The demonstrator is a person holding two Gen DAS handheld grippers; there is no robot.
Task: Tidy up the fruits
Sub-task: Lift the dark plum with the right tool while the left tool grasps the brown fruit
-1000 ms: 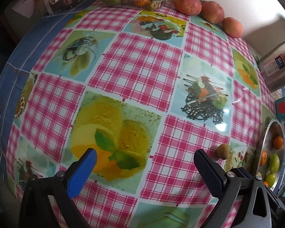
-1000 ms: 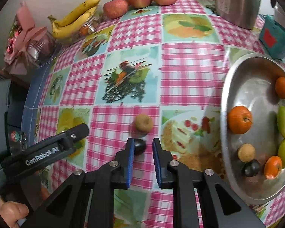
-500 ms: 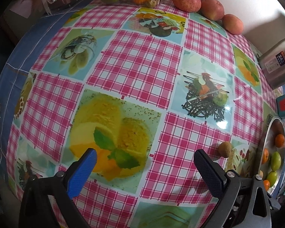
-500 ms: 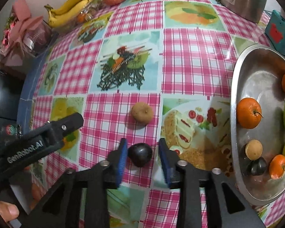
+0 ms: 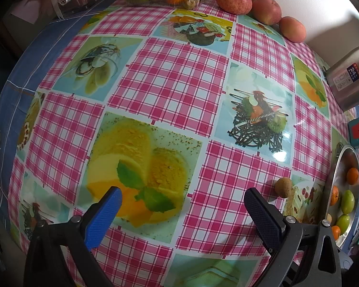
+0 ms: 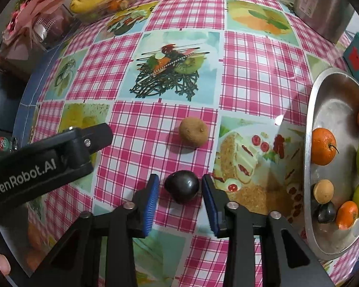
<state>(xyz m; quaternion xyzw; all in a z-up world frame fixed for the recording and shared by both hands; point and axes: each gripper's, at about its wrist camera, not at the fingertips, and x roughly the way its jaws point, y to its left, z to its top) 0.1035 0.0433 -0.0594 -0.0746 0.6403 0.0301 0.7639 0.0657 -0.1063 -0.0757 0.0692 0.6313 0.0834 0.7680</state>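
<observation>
Pink-checked oilcloth is filling the left wrist view, where the left gripper is hanging with its jaws wide apart over a printed dessert and holding nothing. A brown kiwi is lying just past its right finger, and the steel bowl of fruit is sitting at the far right edge.

From the right wrist view, the right gripper is closing its jaws around a dark plum, which is resting on the cloth squarely between the blue pads; a thin gap is showing on each side, so the pads are probably not yet pressing. The plum is roundish, its slightly longer side running across the jaws. The bowl is lying to the right, near the gripper, so the right hand is the nearer one for carrying it there.
</observation>
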